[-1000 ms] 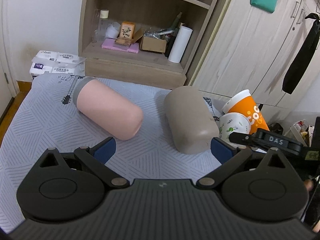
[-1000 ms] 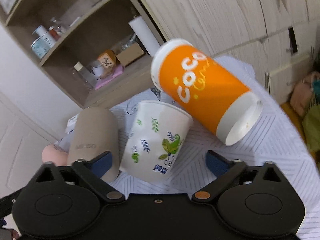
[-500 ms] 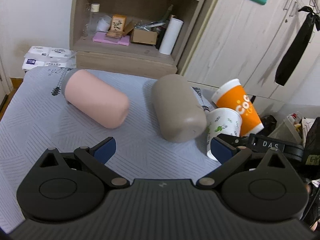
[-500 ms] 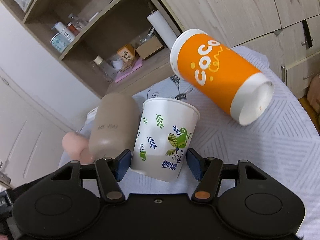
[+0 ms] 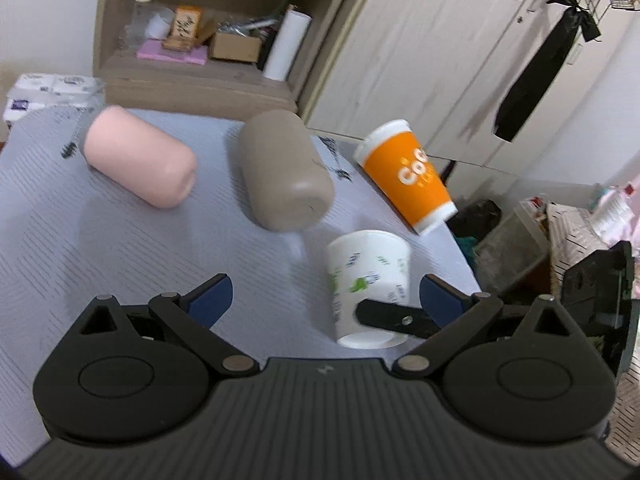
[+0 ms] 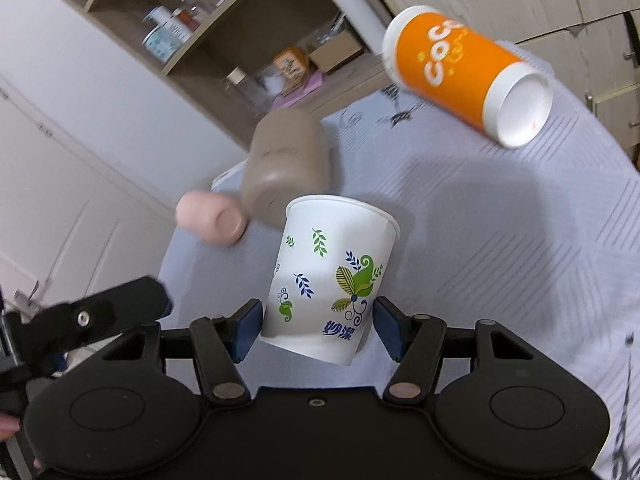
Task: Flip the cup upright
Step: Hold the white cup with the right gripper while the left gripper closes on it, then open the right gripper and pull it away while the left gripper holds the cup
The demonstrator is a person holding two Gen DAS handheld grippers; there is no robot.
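My right gripper [image 6: 318,326] is shut on a white paper cup with leaf prints [image 6: 332,280], gripping it near its base. The cup is lifted off the grey cloth and tilted, its open rim pointing up and away. In the left wrist view the same cup [image 5: 368,280] hangs with a black finger of the right gripper across its lower part. My left gripper [image 5: 324,294] is open and empty, low over the cloth, just left of the cup.
An orange Coco cup [image 5: 406,176] lies on its side near the table's right edge [image 6: 472,80]. A taupe tumbler [image 5: 284,176] and a pink tumbler [image 5: 140,156] lie on their sides. A wooden shelf [image 5: 192,76] and wardrobe doors [image 5: 440,40] stand behind.
My right gripper closed on the white leaf cup, lifted it off the cloth and away from the orange cup. The left gripper's view shifted right toward the cup.
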